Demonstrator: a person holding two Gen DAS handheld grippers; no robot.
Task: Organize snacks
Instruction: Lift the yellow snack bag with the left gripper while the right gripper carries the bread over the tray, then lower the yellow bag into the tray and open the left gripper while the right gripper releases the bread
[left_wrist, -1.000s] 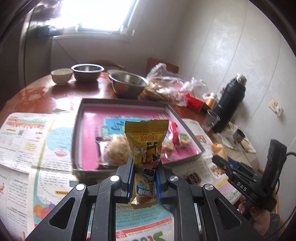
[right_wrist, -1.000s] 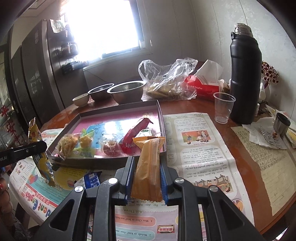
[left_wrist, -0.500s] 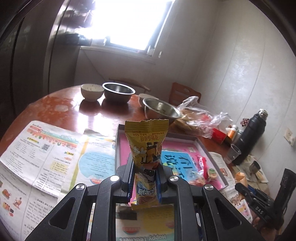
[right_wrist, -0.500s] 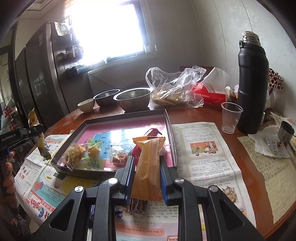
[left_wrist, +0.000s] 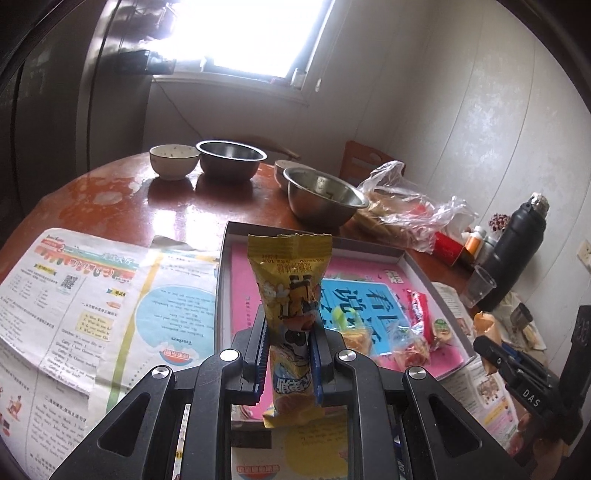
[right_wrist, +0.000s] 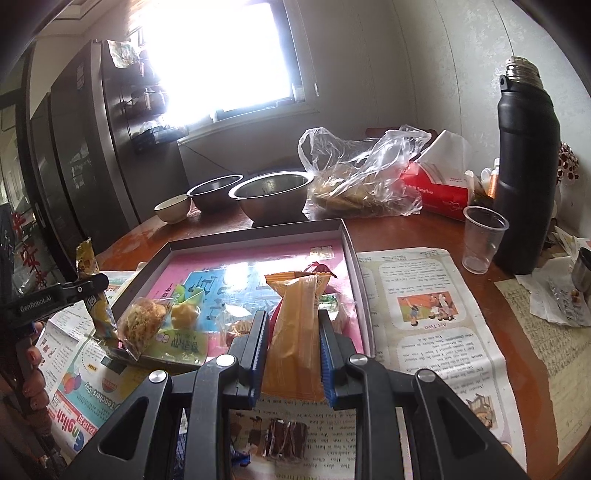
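A: What is the left gripper (left_wrist: 288, 354) holding?

B: It is clamping one yellow snack packet (left_wrist: 290, 295) between its blue-padded fingers (left_wrist: 260, 354), upright, over the near rim of the tray (left_wrist: 314, 236). The same packet is showing in the right wrist view at far left (right_wrist: 94, 295), pinched in the left gripper and hanging just beside the tray's near-left corner.

A: And the right gripper (right_wrist: 293, 354)?

B: It is squeezing one orange snack packet (right_wrist: 295, 332), also upright, in front of the tray's near edge (right_wrist: 255, 230). Below it, one dark foil-wrapped snack (right_wrist: 284, 439) is lying on the newspaper (right_wrist: 417, 314).

A: What is sitting in the tray?

B: Several wrapped snacks are lying on its pink and blue lining. In the right wrist view I am counting one shredded-looking snack in clear wrap (right_wrist: 144, 325), leaning over the near rim, one yellow cake-like piece (right_wrist: 184, 314), and one small reddish sweet (right_wrist: 236, 328). One red packet (left_wrist: 417, 310) is lying nearer the right wall. Others are half hidden behind the gripped packets, so I cannot give a full count.

A: And around the tray?

B: Two steel bowls (right_wrist: 271, 192) (right_wrist: 214, 192) and one small ceramic bowl (right_wrist: 171, 208) are standing behind it on the round wooden table (left_wrist: 122, 192). The left view is showing what may be a fourth bowl behind the nearer steel one. To the right are sitting one clear plastic bag (right_wrist: 358, 173), one red tissue box (right_wrist: 437, 184), one clear plastic cup (right_wrist: 482, 240) and one black flask (right_wrist: 528, 162), the cup just beside the flask.
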